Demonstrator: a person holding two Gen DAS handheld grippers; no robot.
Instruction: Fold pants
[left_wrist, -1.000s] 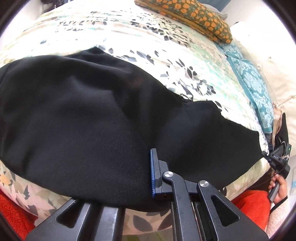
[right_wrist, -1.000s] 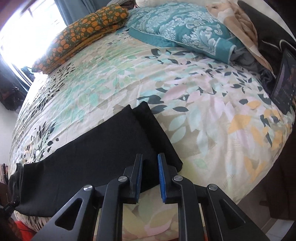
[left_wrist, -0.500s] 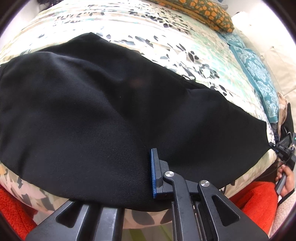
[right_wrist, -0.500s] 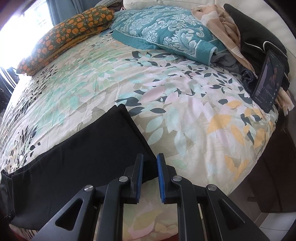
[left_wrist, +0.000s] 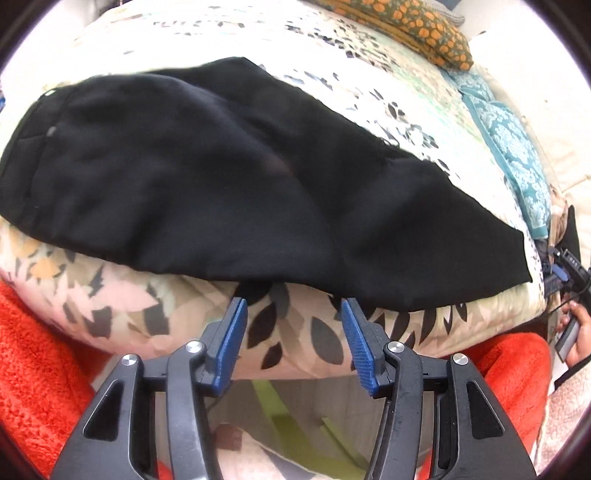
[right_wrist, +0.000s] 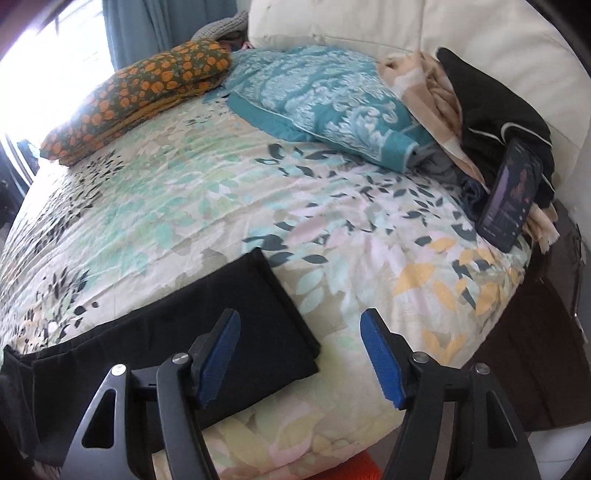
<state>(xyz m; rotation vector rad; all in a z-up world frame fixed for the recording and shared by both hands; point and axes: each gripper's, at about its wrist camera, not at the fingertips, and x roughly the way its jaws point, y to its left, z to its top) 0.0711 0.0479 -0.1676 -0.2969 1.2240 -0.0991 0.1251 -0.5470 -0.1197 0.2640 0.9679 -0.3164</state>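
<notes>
Lying lengthwise near the front edge of the bed (right_wrist: 229, 206), the black pants (left_wrist: 229, 177) appear folded leg over leg, and neither claw holds them. The left gripper (left_wrist: 291, 314) hangs just off the near edge of the cloth with its jaws spread wide and nothing between them; the right gripper (right_wrist: 299, 325) is equally wide, its left finger over the hem end and its right finger over bare bedspread.

Trouble from here would most likely come from the layers. The cloth is soft and dark, so a pinch at the near edge could catch only the top leg, and lifting that alone would peel the fold apart. The pants also sit close to the edge of the mattress at 6 o'clock in both views, so a sideways tug might drag them down toward the orange fabric (left_wrist: 40, 362) below. If one end is raised much sooner than the other, the next fold would probably go skewed.

Only the left view shows the waist end at 9 o'clock, with its seams and small white tag, and the creases across the seat. Only the right view shows the squared hem end, and at 2 o'clock a phone (right_wrist: 511, 199) propped against piled clothes (right_wrist: 487, 110), with a teal pillow (right_wrist: 325, 99) at 12 o'clock, all well apart from the pants.
</notes>
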